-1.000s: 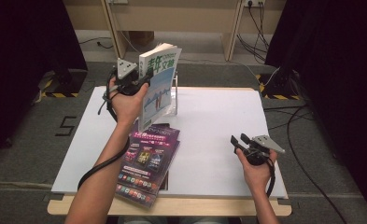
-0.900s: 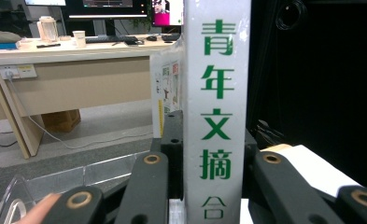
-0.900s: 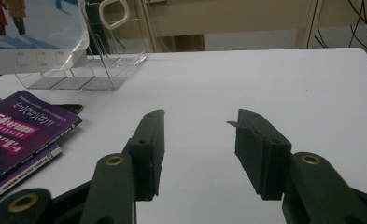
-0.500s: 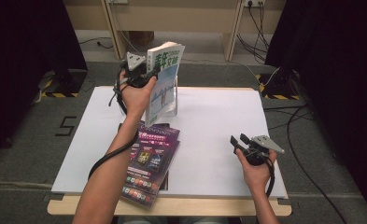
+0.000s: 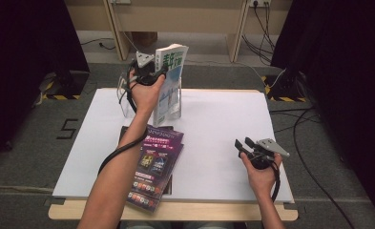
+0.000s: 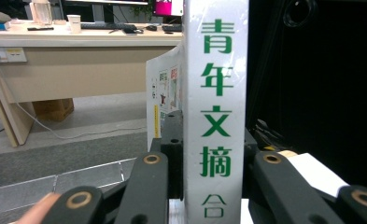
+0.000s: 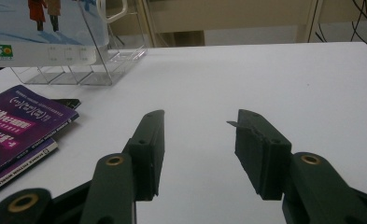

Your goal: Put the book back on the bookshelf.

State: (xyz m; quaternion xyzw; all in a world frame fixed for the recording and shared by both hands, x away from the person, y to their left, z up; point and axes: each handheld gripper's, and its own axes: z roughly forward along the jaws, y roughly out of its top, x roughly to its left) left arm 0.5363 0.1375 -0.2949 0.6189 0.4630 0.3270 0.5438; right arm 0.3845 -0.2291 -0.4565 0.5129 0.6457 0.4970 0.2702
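Observation:
My left gripper (image 5: 152, 76) is shut on a thick white book with green characters on its spine (image 5: 170, 81), held upright over a clear acrylic rack (image 5: 175, 106) at the table's far side. In the left gripper view the white spine (image 6: 215, 107) stands clamped between the two black jaws, and the left gripper (image 6: 211, 154) squeezes it from both sides. My right gripper (image 5: 244, 145) rests near the front right of the white table, open with nothing between its fingers; the right gripper (image 7: 197, 149) faces bare tabletop in its own view.
A stack of purple magazines (image 5: 154, 164) lies at the front left of the white table (image 5: 223, 124). The clear rack (image 7: 85, 60) and the purple magazines (image 7: 17, 126) sit left of the right gripper. Desk legs and cables stand beyond the table.
My left hand has carried the white book rightward and away, toward the clear rack at the back. The right gripper has stayed where it was.

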